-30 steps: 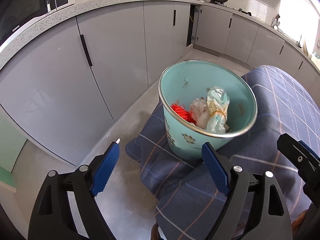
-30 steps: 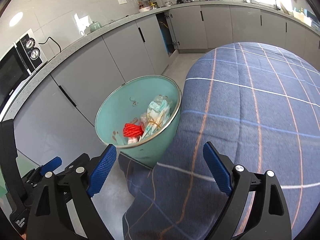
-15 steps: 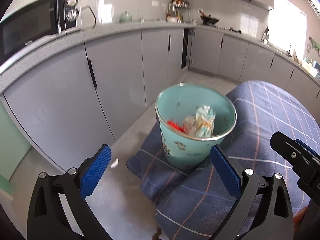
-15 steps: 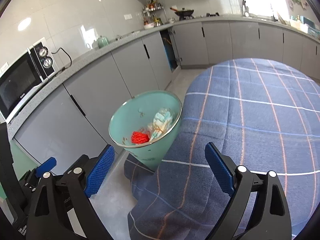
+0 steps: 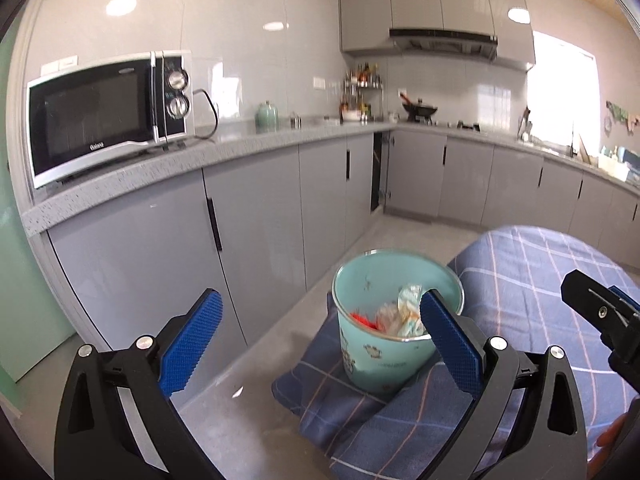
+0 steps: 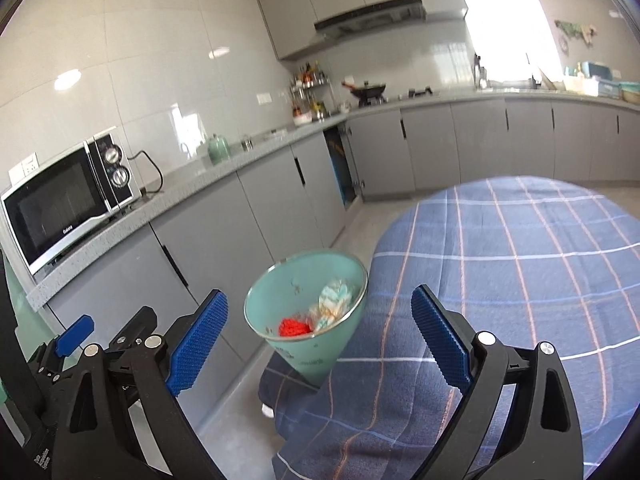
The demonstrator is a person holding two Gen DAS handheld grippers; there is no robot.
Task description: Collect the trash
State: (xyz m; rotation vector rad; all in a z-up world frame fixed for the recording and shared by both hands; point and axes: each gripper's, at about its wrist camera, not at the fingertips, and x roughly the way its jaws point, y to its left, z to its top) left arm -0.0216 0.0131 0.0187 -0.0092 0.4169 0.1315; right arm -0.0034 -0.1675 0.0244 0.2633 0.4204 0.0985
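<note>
Left wrist view: the left gripper hangs released before the teal bin. Beside that bin, the right gripper gapes empty

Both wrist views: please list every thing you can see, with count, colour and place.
Round teal trash bin: one, on the hanging cloth edge.
Crumpled trash: red and whitish pieces, inside the bin.
Blue plaid tablecloth: one, over the table, right.
Black and silver microwave: one, on the grey counter.
Green jar: one, counter.
Black wok: one, on the far stove.
Left gripper: open, empty.
Right gripper: open, empty.
</note>
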